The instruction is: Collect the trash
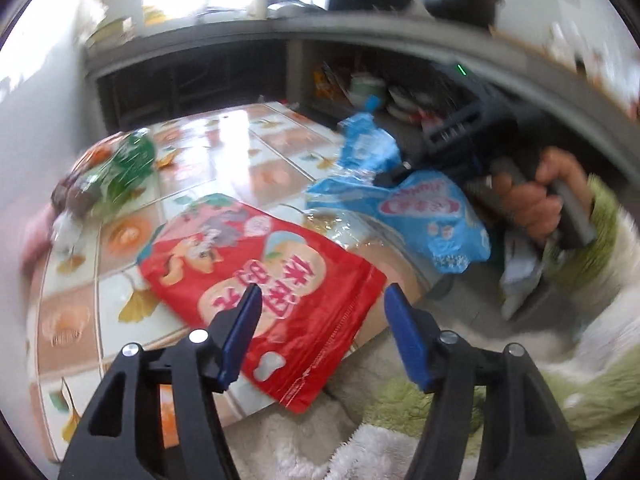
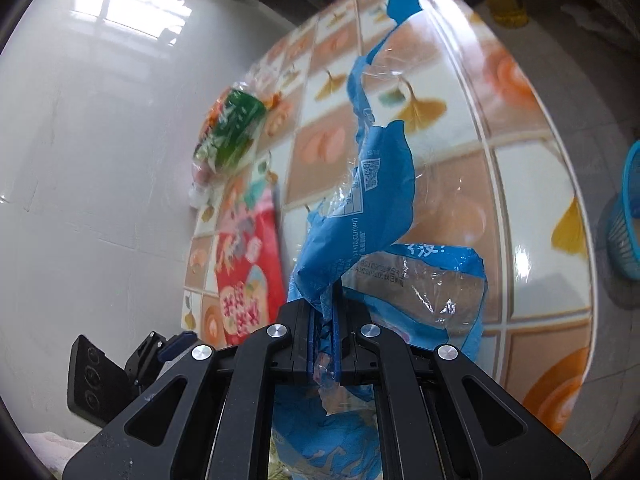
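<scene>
From my left wrist, my left jaws (image 1: pixel 320 312) stand apart with nothing between the blue pads (image 1: pixel 242 334). The red bag (image 1: pixel 256 280) lies flat on the tiled bench (image 1: pixel 248 136) just under and ahead of them, one end hanging over the bench's near edge. Beyond and to the right, my right jaws (image 1: pixel 390 174) pinch the blue wrapper (image 1: pixel 424 208), with my hand (image 1: pixel 532 204) on the grip behind. Far ahead to the left, a green packet (image 1: pixel 116 168) sits near the bench's far edge.

From my right wrist, my right jaws (image 2: pixel 325 332) are clamped on the blue wrapper (image 2: pixel 380 200), which twists up ahead of the pads and sags below them. The red bag (image 2: pixel 248 276) lies on the bench (image 2: pixel 500 184) left of these jaws; the green packet (image 2: pixel 232 136) lies farther ahead on the left. A blue basket (image 2: pixel 624 216) stands off the bench, far right.
</scene>
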{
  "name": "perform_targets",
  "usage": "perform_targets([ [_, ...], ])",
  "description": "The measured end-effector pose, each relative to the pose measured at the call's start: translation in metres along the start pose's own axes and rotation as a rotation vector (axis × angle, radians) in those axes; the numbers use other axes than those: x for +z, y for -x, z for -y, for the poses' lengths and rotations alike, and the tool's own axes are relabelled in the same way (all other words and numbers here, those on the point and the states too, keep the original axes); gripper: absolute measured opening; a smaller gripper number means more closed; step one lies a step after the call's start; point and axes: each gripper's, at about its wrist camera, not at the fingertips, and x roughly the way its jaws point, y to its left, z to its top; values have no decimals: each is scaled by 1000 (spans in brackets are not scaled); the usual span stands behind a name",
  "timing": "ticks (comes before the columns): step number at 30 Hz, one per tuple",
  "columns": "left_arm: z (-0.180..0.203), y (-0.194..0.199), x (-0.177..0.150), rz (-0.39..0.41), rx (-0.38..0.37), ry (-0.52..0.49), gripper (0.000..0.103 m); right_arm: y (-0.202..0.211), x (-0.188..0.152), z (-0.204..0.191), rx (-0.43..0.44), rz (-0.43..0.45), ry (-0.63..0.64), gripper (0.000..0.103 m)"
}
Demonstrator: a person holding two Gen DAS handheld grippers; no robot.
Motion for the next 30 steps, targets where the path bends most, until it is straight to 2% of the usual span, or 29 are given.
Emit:
perform_targets([
  [3, -28, 6, 1, 11, -3, 147, 62, -5, 5, -17, 16, -3, 48, 5],
  [6, -60, -2, -7, -33, -22, 364, 62, -20, 6, -33, 4, -26, 99, 5],
  [9, -78, -11, -14, -65, -53, 481, 62, -40, 1, -44, -31, -65, 151, 5],
  [14, -93, -33, -24, -141, -96, 623, 61, -69, -2, -45, -59, -115, 153, 5],
  [23, -109, -44, -25, -90, -257, 789, 61, -92, -2, -47, -100, -159, 153, 5],
  [30, -120, -42, -27, 28, -460, 890, 61, -102, -1, -46, -98, -170, 147, 5],
])
